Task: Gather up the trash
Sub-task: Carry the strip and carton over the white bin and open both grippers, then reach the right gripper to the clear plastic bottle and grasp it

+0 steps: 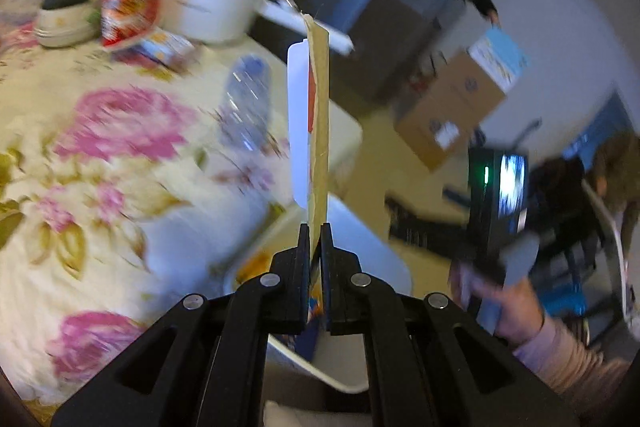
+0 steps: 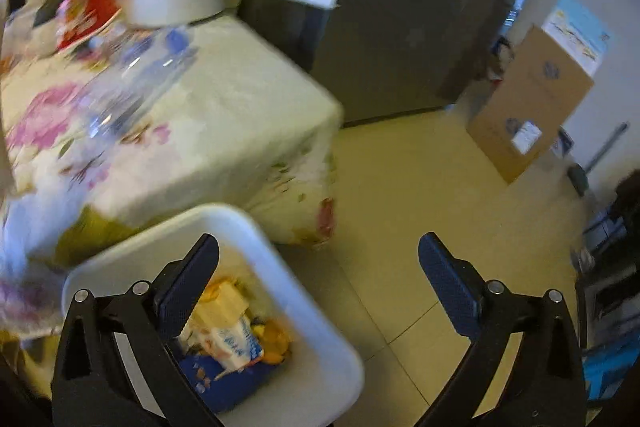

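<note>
Left gripper (image 1: 315,227) is pinching a flattened cardboard packet (image 1: 318,115) by its lower end; the packet is standing edge-on, long axis pointing straight out from the fingers, above the white bin (image 1: 384,259) beside the bench (image 1: 100,131). Right gripper (image 2: 318,251) is hanging wide open and empty over the bin (image 2: 280,267), which is holding wrappers (image 2: 232,339).

Tablecloth (image 1: 100,155) cream, pink roses (olive leaves) — bin (image 2: 304,291) white.
</note>
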A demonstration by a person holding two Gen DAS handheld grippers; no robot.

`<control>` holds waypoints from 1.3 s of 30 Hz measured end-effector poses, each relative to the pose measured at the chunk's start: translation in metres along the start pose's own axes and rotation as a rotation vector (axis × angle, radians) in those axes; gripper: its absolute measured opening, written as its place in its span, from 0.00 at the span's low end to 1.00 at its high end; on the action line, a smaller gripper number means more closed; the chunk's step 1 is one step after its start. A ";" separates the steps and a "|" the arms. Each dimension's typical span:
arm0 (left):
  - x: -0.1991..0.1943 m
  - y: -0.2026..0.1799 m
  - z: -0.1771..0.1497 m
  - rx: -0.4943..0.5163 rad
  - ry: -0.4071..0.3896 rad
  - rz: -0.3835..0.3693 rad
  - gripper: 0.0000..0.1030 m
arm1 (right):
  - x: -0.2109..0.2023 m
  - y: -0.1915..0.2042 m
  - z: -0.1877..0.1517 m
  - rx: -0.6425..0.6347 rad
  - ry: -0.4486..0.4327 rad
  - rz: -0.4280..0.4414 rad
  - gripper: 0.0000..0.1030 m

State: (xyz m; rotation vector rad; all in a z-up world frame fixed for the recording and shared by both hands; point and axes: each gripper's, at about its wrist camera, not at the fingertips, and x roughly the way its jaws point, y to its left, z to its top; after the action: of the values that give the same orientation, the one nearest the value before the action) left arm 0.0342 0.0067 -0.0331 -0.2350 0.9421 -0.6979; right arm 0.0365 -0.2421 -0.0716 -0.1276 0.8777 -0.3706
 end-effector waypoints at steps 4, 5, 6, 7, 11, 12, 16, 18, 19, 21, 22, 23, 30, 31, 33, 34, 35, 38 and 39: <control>0.021 -0.019 -0.013 0.051 0.076 -0.025 0.05 | 0.004 -0.019 -0.001 0.089 0.033 0.023 0.93; 0.027 -0.023 -0.017 0.064 0.096 -0.028 0.05 | 0.005 -0.025 -0.001 0.114 0.041 0.025 0.93; 0.031 -0.026 -0.019 0.072 0.109 -0.030 0.05 | 0.007 -0.028 -0.002 0.132 0.047 0.026 0.93; 0.037 -0.030 -0.023 0.085 0.128 -0.032 0.05 | 0.011 -0.031 -0.002 0.150 0.054 0.029 0.93; 0.058 -0.038 -0.036 0.114 0.219 -0.033 0.17 | 0.017 -0.039 -0.003 0.206 0.084 0.045 0.93; 0.062 -0.040 -0.040 0.117 0.245 -0.032 0.26 | 0.018 -0.039 -0.003 0.208 0.085 0.046 0.93; 0.066 -0.038 -0.046 0.123 0.268 -0.005 0.50 | 0.020 -0.034 -0.001 0.194 0.081 0.039 0.93; 0.061 -0.032 -0.042 0.102 0.241 0.004 0.52 | 0.021 -0.030 -0.001 0.180 0.084 0.040 0.93; 0.057 -0.028 -0.039 0.084 0.221 0.011 0.53 | 0.021 -0.028 0.000 0.174 0.086 0.041 0.93; 0.045 -0.013 -0.030 0.038 0.164 0.041 0.54 | 0.022 -0.023 0.000 0.163 0.092 0.046 0.93; 0.041 -0.009 -0.026 0.025 0.140 0.063 0.56 | 0.022 -0.020 0.001 0.159 0.092 0.048 0.93; 0.034 -0.001 -0.022 0.008 0.102 0.100 0.60 | 0.023 -0.017 0.001 0.154 0.093 0.052 0.93; -0.009 0.060 0.005 -0.187 -0.066 0.245 0.69 | 0.022 0.013 0.014 0.142 0.097 0.142 0.93; -0.015 0.073 0.008 -0.233 -0.084 0.265 0.70 | 0.022 0.018 0.018 0.141 0.105 0.163 0.93; -0.027 0.097 0.010 -0.327 -0.111 0.283 0.70 | 0.024 0.032 0.031 0.131 0.132 0.211 0.93; -0.028 0.103 0.010 -0.360 -0.120 0.284 0.70 | 0.025 0.039 0.038 0.127 0.144 0.230 0.93; -0.032 0.112 0.010 -0.401 -0.129 0.282 0.70 | 0.026 0.049 0.049 0.120 0.158 0.254 0.93; -0.044 0.128 0.008 -0.477 -0.154 0.279 0.70 | 0.028 0.079 0.085 0.118 0.177 0.297 0.93; -0.045 0.132 0.008 -0.489 -0.158 0.276 0.70 | 0.029 0.088 0.096 0.120 0.183 0.307 0.93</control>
State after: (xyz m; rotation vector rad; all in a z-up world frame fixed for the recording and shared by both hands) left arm 0.0816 0.1352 -0.0610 -0.5710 0.9597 -0.1823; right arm 0.1504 -0.1749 -0.0549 0.1535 1.0357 -0.1484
